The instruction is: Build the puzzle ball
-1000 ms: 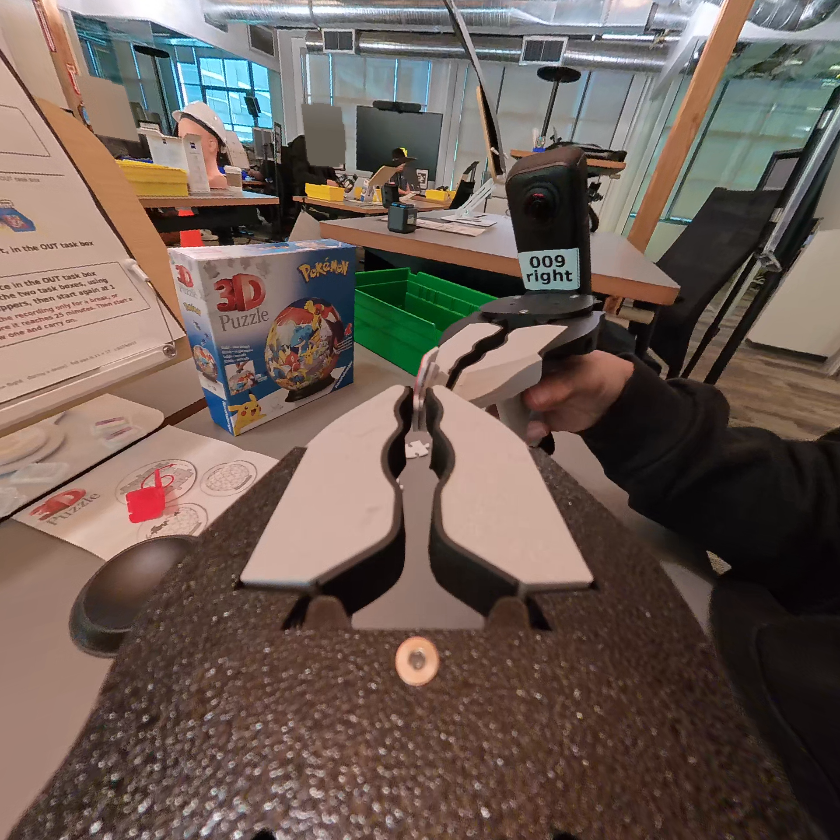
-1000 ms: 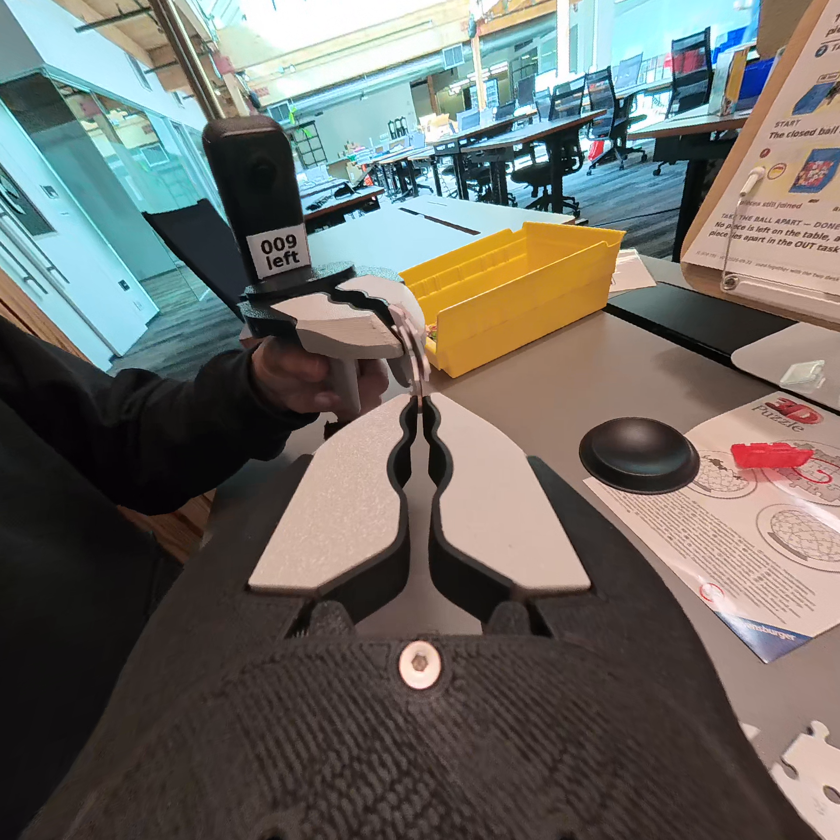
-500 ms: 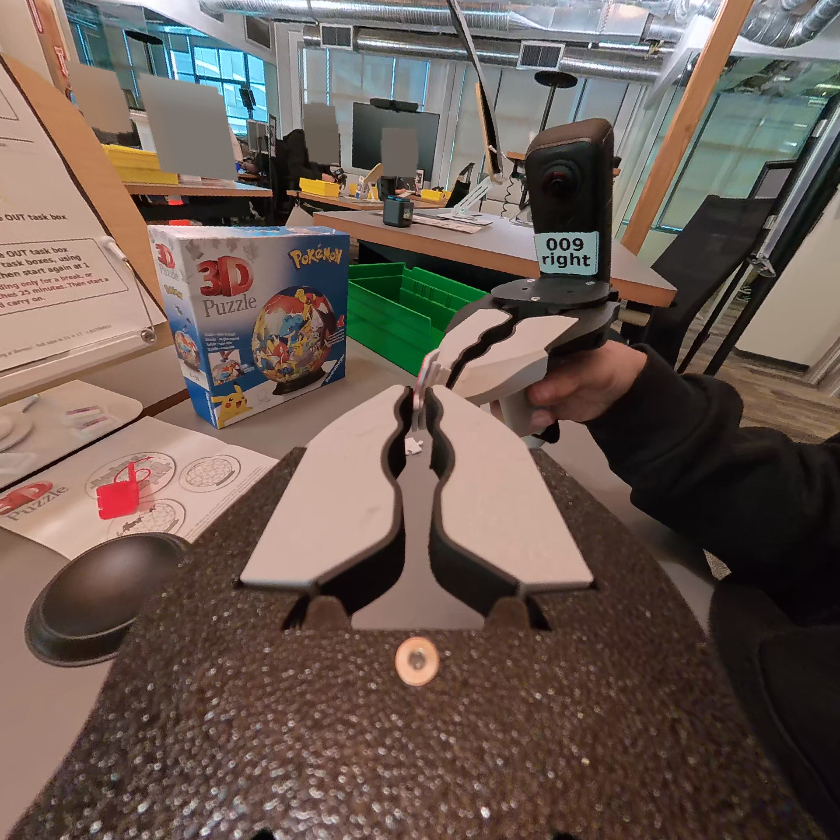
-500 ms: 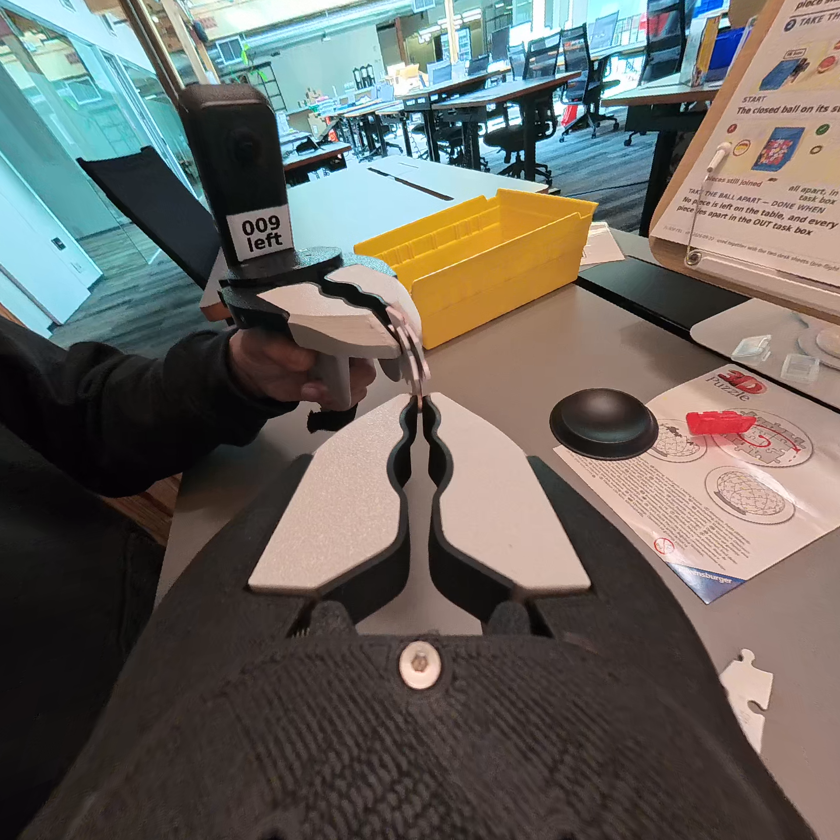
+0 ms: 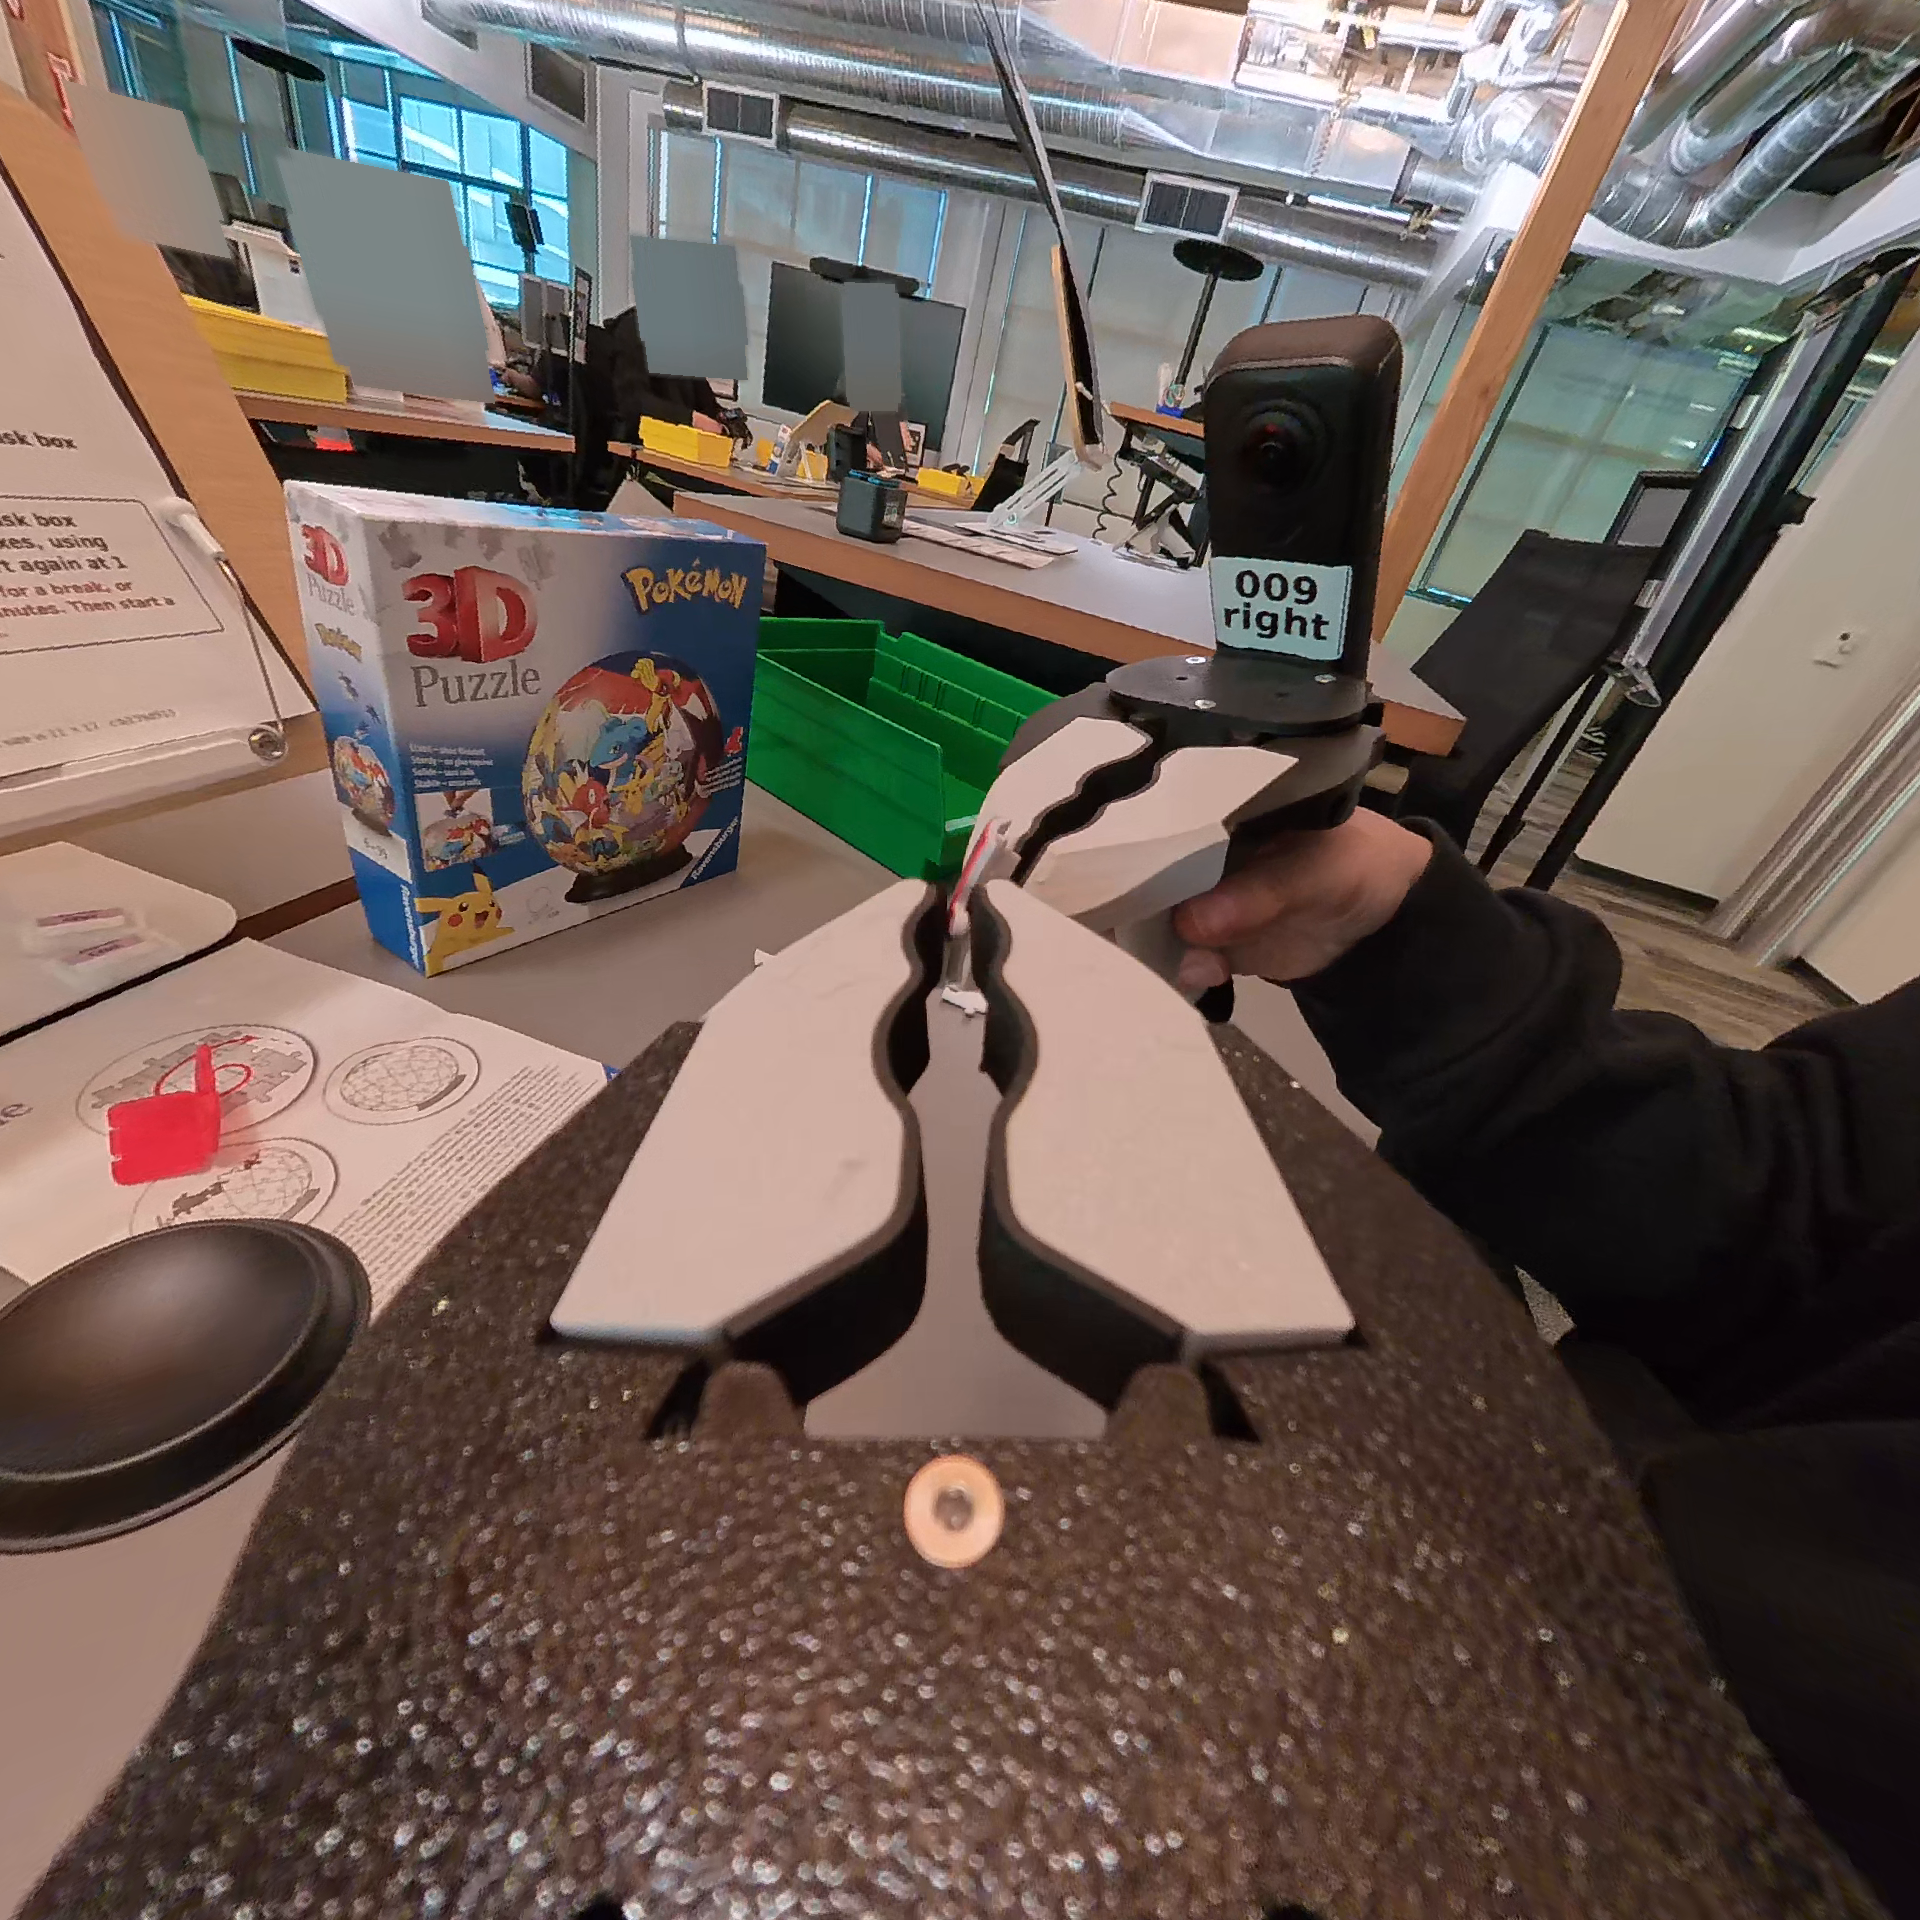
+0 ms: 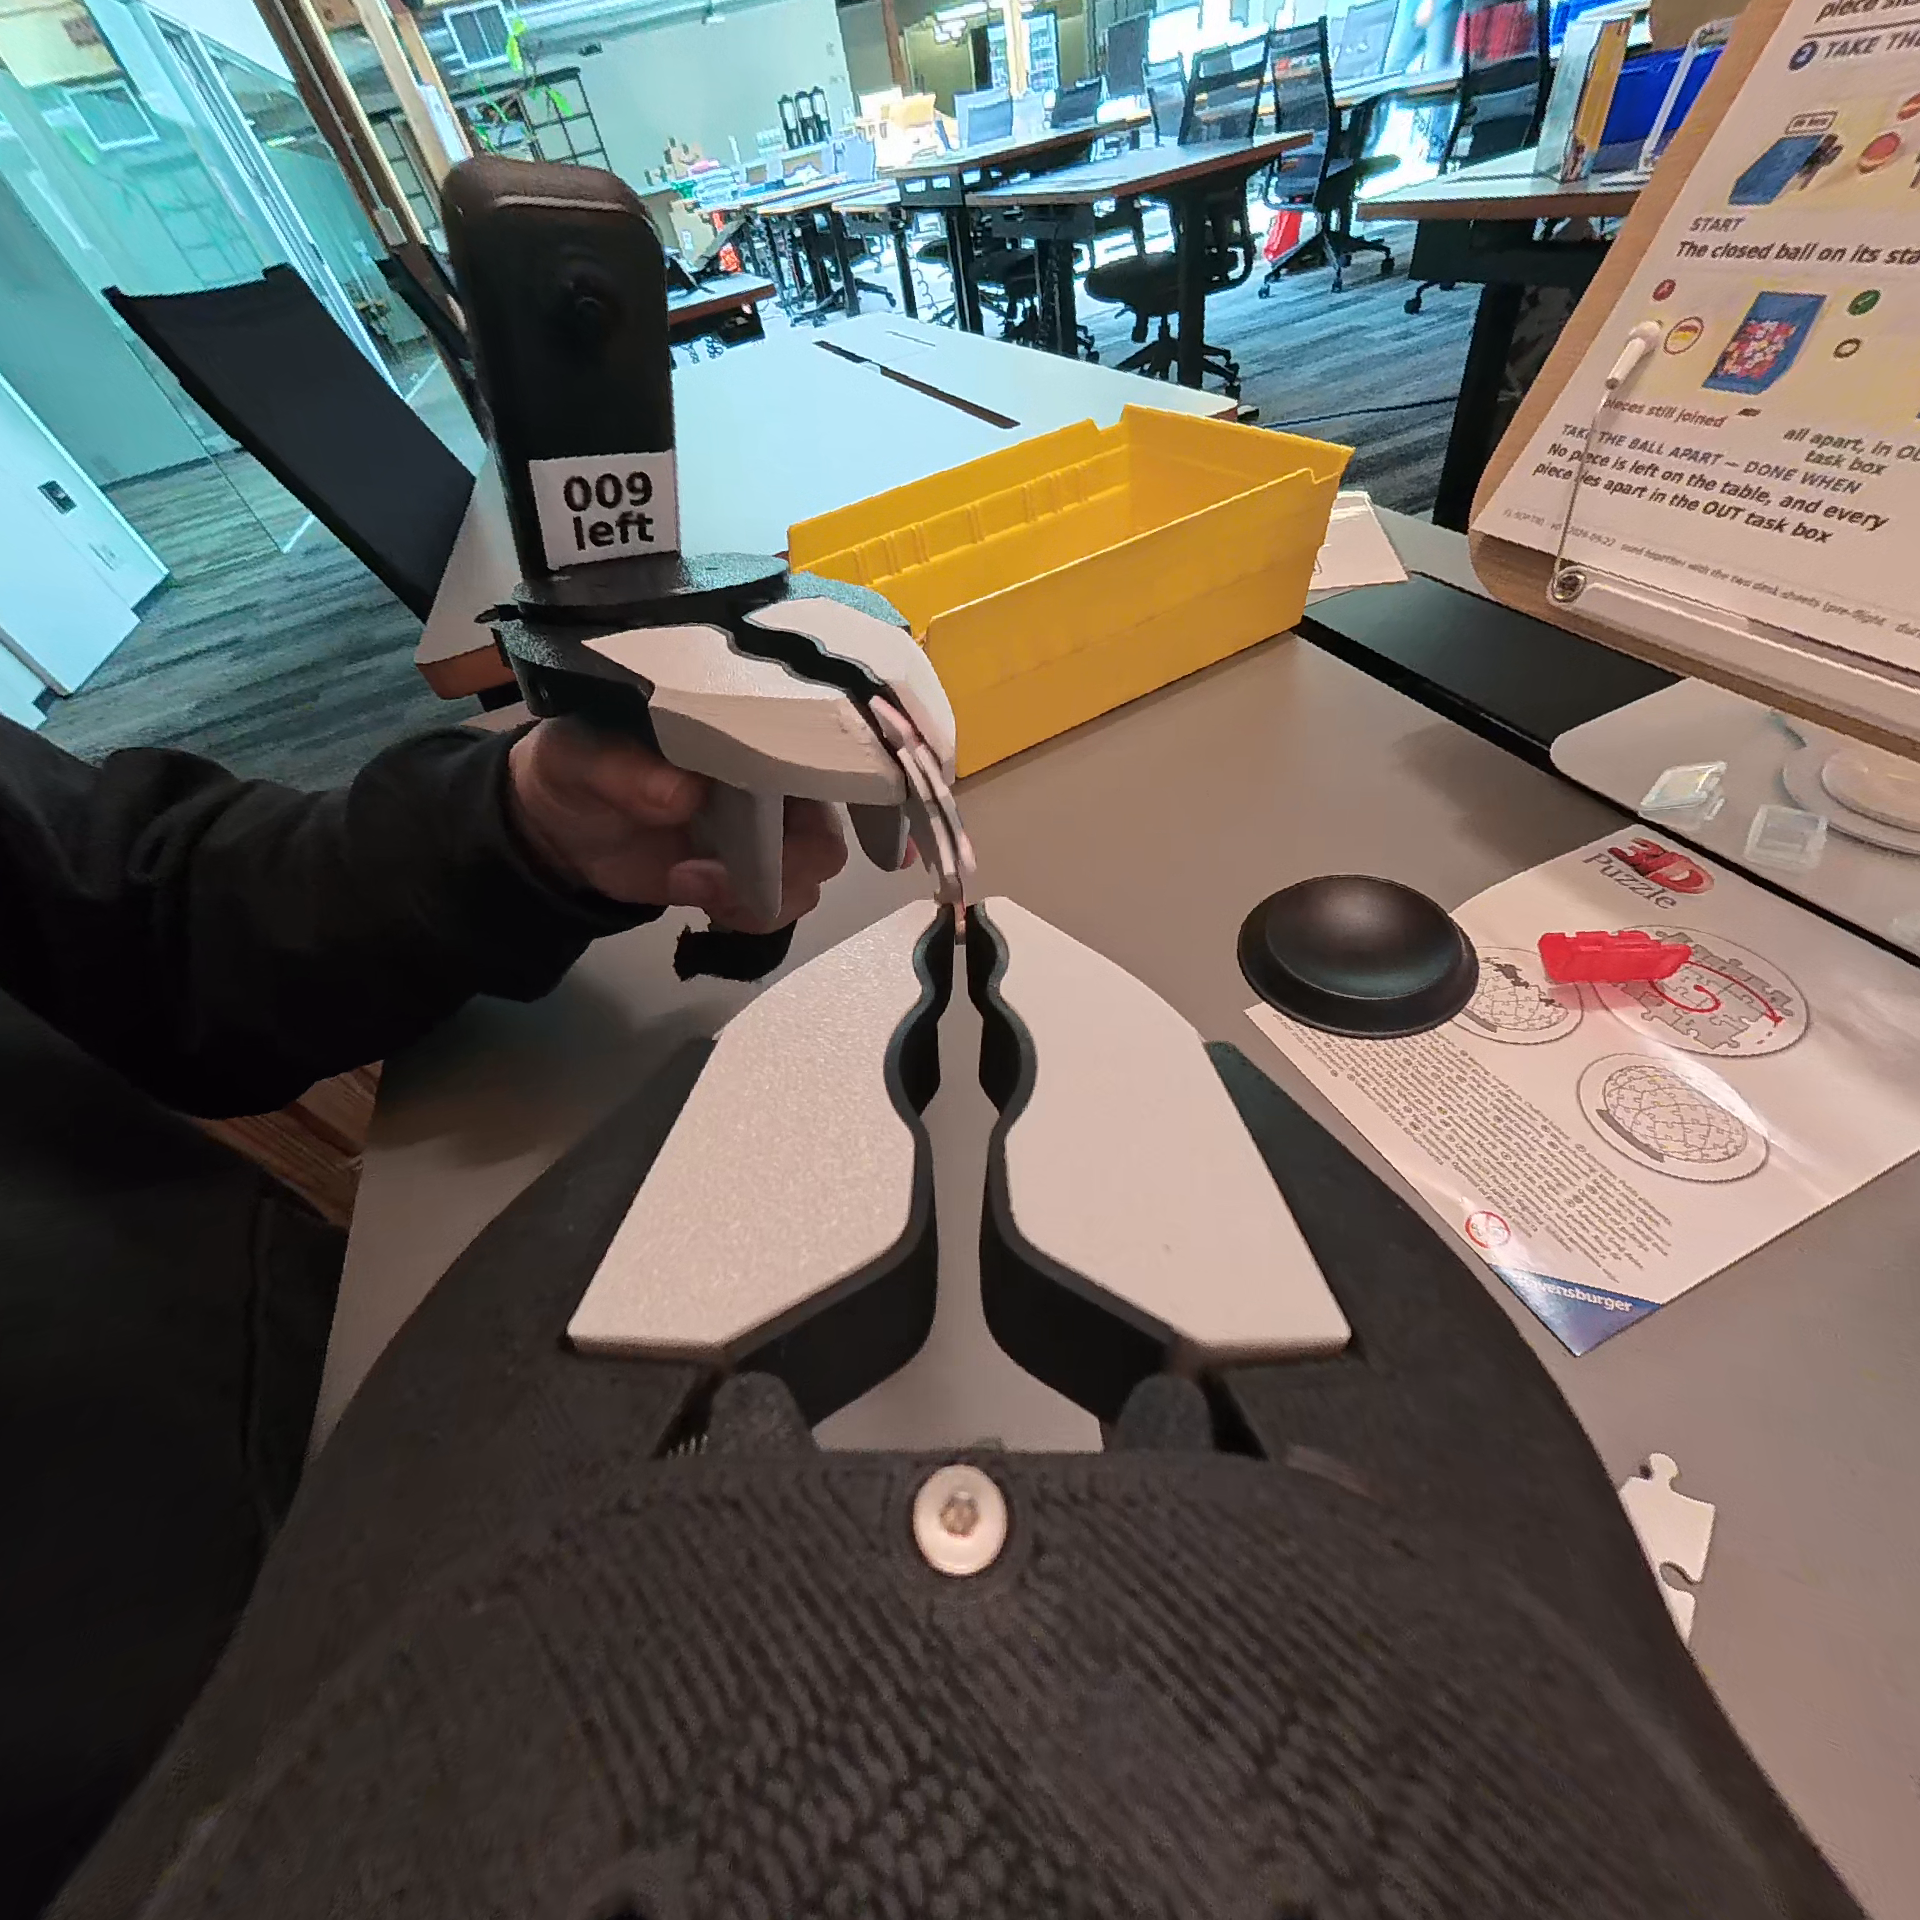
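Note:
My left gripper (image 5: 951, 906) is shut on a thin white puzzle piece (image 5: 958, 971) seen edge-on. My right gripper (image 5: 1003, 831) faces it, tip to tip, shut on a curved piece with a red edge (image 5: 977, 862). In the right wrist view my right gripper (image 6: 961, 916) is shut. A curved pink-white strip of pieces (image 6: 940, 821) runs from its tips up into the left gripper (image 6: 920, 769). Both grippers are held above the grey table (image 6: 1195, 790). I cannot tell whether the pieces are joined.
A black dome stand (image 6: 1356, 951) and a red plastic part (image 6: 1610, 951) sit by the instruction sheet (image 6: 1558, 1153). A loose white piece (image 6: 1662, 1538) lies near the front. Puzzle box (image 5: 530, 727), green bin (image 5: 862, 748) and yellow bin (image 6: 1091, 582) stand behind. Both grippers' tips are close together, under 4 cm apart.
Both grippers stay shut with their tips together. The pair has shifted over the table, so the stand and sheet slid left in both views and the loose white piece came further into view.

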The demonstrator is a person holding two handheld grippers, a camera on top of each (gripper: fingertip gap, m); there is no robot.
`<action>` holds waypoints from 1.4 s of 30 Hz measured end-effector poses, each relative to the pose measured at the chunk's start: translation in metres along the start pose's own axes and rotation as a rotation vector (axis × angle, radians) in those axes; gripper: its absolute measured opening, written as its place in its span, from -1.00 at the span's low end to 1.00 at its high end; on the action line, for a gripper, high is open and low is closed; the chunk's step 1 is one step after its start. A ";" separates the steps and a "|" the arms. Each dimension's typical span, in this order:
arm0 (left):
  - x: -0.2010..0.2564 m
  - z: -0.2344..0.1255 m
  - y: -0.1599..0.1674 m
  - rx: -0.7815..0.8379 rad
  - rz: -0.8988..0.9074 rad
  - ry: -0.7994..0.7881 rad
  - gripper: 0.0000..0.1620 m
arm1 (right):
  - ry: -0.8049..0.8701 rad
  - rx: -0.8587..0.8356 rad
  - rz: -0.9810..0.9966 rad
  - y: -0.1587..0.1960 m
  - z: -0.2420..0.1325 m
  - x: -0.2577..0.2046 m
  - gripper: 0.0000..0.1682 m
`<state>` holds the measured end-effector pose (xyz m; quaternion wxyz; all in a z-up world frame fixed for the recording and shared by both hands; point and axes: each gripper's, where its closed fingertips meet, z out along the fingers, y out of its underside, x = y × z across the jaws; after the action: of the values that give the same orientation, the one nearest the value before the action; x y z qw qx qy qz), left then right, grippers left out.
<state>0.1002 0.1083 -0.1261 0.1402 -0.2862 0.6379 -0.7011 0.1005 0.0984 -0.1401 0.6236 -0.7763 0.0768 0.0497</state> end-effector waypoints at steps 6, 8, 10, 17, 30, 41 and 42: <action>0.000 -0.001 0.000 -0.006 0.022 -0.010 -0.95 | 0.022 -0.026 -0.023 0.002 -0.001 -0.001 -0.97; -0.001 0.000 0.001 -0.012 0.039 -0.021 -0.95 | 0.033 -0.035 -0.026 0.003 -0.002 -0.001 -0.97; 0.000 0.002 0.002 -0.015 0.057 -0.026 -0.95 | 0.041 -0.043 -0.028 0.004 -0.005 0.000 -0.97; -0.017 -0.004 -0.008 0.030 0.070 -0.129 -0.98 | 0.099 -0.090 -0.018 0.014 -0.019 0.010 -0.97; -0.017 -0.016 -0.004 0.039 0.054 -0.113 -0.98 | 0.421 -0.228 0.264 0.066 -0.164 0.101 -0.97; -0.009 -0.012 0.021 -0.075 0.058 -0.081 -0.98 | 0.309 -0.470 0.560 0.133 -0.145 0.132 -0.97; -0.009 -0.013 0.022 -0.080 0.054 -0.083 -0.98 | 0.315 -0.499 0.570 0.137 -0.144 0.137 -0.97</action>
<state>0.0965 0.1207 -0.1498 0.1737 -0.3031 0.6667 -0.6584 0.2074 -0.0783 -0.2638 0.3583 -0.8494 0.3689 0.1183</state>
